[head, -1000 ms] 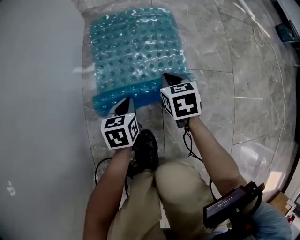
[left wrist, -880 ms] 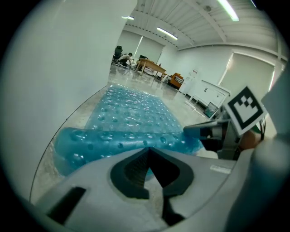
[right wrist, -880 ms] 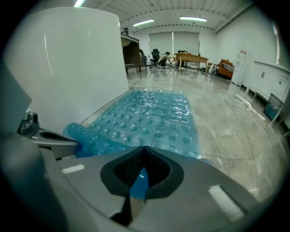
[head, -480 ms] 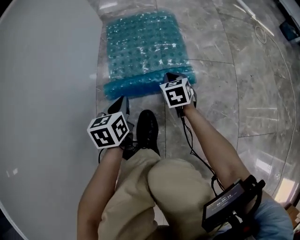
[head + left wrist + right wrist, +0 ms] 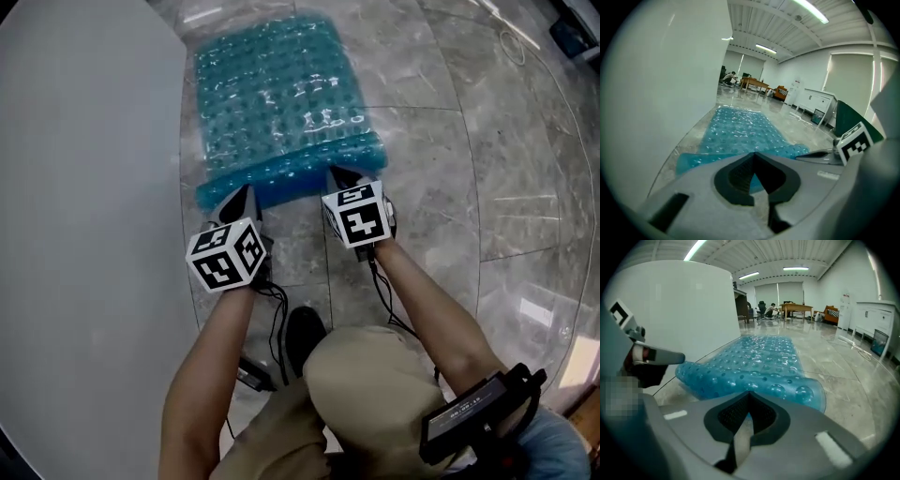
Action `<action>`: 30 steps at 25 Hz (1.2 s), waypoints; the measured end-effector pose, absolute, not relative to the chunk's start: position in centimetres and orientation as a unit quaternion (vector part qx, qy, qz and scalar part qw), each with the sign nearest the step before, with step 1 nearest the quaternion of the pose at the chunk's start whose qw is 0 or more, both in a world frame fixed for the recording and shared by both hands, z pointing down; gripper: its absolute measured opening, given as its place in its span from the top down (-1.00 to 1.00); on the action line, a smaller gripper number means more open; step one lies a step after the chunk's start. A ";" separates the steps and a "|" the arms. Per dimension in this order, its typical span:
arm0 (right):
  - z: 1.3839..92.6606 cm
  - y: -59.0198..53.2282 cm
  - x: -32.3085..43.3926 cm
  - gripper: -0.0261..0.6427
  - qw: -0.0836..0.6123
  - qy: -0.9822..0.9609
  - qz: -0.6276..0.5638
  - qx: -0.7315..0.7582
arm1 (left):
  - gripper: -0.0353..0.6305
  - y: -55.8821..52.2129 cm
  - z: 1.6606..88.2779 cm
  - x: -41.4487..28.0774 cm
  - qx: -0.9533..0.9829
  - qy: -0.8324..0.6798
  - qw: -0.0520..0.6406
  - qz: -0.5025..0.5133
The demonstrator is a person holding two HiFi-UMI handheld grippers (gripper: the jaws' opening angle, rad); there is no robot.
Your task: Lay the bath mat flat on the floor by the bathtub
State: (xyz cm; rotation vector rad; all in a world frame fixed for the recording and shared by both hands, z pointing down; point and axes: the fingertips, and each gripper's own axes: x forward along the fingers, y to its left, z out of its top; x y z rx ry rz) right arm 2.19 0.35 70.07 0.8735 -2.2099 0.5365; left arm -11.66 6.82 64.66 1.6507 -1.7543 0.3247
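Bath mat, blue and bubbly, lies on the grey marble floor just beside the white bathtub at left, with its near edge curled up a little. Left gripper has its jaws clenched together, tip at the mat's near left corner. Right gripper is clenched too, at the near right edge; can't tell if either tip actually pinches the mat.

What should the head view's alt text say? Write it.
A blue bubbled bath mat lies on the grey marble floor beside a white bathtub, its near edge curled up. The left gripper and right gripper, jaws closed, point at that edge.
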 end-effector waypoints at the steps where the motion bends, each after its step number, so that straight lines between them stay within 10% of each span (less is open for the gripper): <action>1: 70.4 1.1 2.4 0.90 0.350 -0.850 0.215 0.331 | 0.88 6.5 65.7 -11.3 0.640 -0.673 0.350 0.126; 30: 69.9 5.5 2.3 0.90 0.371 -0.856 0.190 0.306 | 0.88 13.3 68.0 -6.1 0.672 -0.619 0.383 0.137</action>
